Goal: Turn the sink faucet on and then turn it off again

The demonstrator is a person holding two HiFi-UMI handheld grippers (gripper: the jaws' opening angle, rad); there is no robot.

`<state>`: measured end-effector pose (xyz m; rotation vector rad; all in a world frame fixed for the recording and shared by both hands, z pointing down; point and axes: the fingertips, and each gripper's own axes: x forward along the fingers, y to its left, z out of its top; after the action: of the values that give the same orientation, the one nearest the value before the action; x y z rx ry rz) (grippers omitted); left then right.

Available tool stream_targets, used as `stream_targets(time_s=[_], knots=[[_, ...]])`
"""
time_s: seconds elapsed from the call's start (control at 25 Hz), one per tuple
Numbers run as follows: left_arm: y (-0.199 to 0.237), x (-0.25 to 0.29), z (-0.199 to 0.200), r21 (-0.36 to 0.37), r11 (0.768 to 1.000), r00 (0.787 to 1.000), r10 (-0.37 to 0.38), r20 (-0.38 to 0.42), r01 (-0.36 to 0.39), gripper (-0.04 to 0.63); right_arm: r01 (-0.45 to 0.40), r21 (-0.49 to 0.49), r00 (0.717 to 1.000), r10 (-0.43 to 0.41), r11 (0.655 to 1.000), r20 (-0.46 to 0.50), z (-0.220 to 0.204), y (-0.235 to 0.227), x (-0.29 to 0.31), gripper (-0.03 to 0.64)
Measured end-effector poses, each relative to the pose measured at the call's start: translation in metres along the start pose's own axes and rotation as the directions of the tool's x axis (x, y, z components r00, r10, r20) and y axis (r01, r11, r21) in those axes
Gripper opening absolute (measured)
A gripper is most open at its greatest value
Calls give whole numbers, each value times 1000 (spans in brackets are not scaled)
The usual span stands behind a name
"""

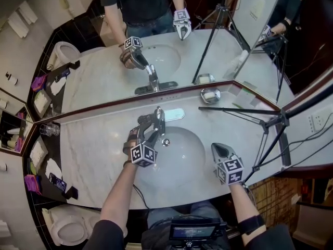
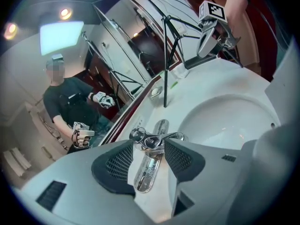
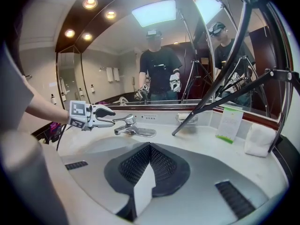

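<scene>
Nearest the person, the right gripper (image 1: 222,150) (image 3: 150,149) is hanging over the front right of the pale grey marble counter (image 1: 93,155). Its jaws are pressing together with nothing between them, and it is pointing toward the mirror.

Beside it, the white oval sink basin (image 1: 182,163) is sitting sunk into the counter, with its small chrome drain stopper (image 1: 165,142) showing at the bottom.

Farther in, the left gripper (image 1: 151,128) (image 2: 149,146) is reaching across the basin's back left. Its jaws are standing wide apart on either side of the chrome single-lever faucet (image 1: 158,120) (image 2: 148,170) (image 3: 125,125). In the left gripper view, white porcelain is showing between each dark pad and the metal, so the pads are not pressing on it.

The faucet is standing on its flat chrome plate at the middle of the basin's back rim, just in front of the mirror. Its long axis is running from the mirror toward the person, and the spout is pointing out over the bowl.

To the right of the faucet, a round chrome soap dish (image 1: 210,95) (image 3: 186,117) is holding something pale that I cannot make out. A black tripod (image 1: 270,124) is leaning its legs over that end of the counter.

At the far left, a clear drinking glass (image 1: 49,129) is standing by itself.

Behind everything, the wall mirror (image 1: 104,82) is reflecting the person and both grippers.
</scene>
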<state>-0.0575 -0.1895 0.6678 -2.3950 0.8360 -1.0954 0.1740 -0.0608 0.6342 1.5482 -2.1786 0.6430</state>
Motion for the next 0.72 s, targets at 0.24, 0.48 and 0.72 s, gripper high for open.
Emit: stream_targets(time_s=[0.24,0.48,0.72], knots=[[1,22,2,8,1000,1000,-11,7,10,206,20,17,1000,-20,1000,-9,-13,-5,-3,20],[6,35,8,-3,1000,1000,6,25,-6,185,39,21,999,-39,999,-18,-20,-14,-7,20],[6,38,12,-6,1000,999,23,23,-23,110,36,31,999,-35,999,-24,-25,-18,-4,20]])
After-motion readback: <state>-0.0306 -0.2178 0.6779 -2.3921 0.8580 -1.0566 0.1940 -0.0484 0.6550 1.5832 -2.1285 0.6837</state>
